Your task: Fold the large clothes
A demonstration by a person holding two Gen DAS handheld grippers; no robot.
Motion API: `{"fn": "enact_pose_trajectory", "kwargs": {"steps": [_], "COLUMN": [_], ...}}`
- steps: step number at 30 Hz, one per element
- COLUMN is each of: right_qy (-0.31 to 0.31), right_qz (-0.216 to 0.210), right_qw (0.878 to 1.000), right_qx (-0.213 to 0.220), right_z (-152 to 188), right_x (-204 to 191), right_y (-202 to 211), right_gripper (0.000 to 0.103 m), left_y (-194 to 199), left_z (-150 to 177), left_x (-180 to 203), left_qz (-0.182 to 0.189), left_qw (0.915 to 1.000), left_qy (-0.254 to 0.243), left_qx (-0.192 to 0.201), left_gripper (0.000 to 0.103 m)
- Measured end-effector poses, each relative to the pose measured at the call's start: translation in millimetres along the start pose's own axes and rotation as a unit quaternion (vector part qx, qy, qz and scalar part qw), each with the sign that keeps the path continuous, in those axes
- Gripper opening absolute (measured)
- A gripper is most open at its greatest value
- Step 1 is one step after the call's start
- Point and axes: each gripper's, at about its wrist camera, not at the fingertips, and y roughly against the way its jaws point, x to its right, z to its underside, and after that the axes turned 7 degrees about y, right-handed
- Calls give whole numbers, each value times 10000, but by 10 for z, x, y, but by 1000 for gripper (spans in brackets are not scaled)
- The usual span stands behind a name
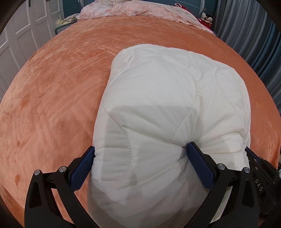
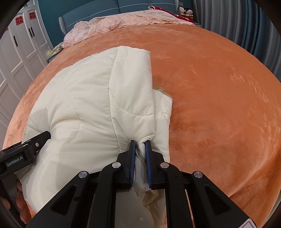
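Note:
A white quilted jacket (image 1: 158,87) lies bundled on the orange plush bed cover (image 1: 52,87), near its front edge. My left gripper (image 1: 141,147) stands wide around a thick roll of the jacket, both blue pads pressing into the padding. In the right wrist view the jacket (image 2: 87,98) spreads to the left, and my right gripper (image 2: 140,142) is shut on a thin fold at its right edge. The left gripper (image 2: 35,145) shows at the jacket's left side in that view. The right gripper's body (image 1: 260,175) peeks in at the lower right of the left wrist view.
A crumpled pink floral quilt (image 2: 123,22) lies at the head of the bed, with dolls (image 2: 186,11) beside it. White wardrobe doors (image 2: 17,52) line the left side, grey curtains (image 2: 245,26) the right. Bare orange cover (image 2: 219,105) stretches right of the jacket.

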Motion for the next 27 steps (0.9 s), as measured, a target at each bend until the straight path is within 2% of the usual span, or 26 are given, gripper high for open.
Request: {"fn": "enact_pose_trajectory", "kwargs": {"steps": [12,15,17,19,20,21,22,24,27], "right_qy": [-116,-485,-847,-1250,-1404,-1531,-1741,-2073,-2487], "right_qz": [-117,-461,-738,-1044,-1088,-1047,-1139,-1668,-2241], "right_qw": [9998,9970,9923,9851,9826,9814,9771,9636,9423], "right_qx": [135,396,514,555,537,489,452,256,7], "right_z": [31,80,103,136,155,178,214,257,311], "right_x": [5,139,264,409,470,512,583,676,757], "right_y": [16,79,139,192,205,208,203,116,-36], "right_gripper": [11,15,23,42,61,69,71,71,71], "left_y": [-12,9,72,146,168,192,213,245,230], "left_z": [15,10,-4,-2,13,37,66,124,204], "left_x": [-9,-54,-158,-338,-410,-518,-620,-747,-847], "left_qz": [-20,121,432,820,939,1114,1261,1481,1770], "left_qw": [9999,9999,9987,9947,9924,9884,9841,9781,9707], "left_qy": [-24,61,256,600,765,995,1197,1389,1497], "left_qx": [97,91,38,-125,-199,-290,-369,-459,-631], "left_gripper": [98,98,98,98,98,98,98,98,98]}}
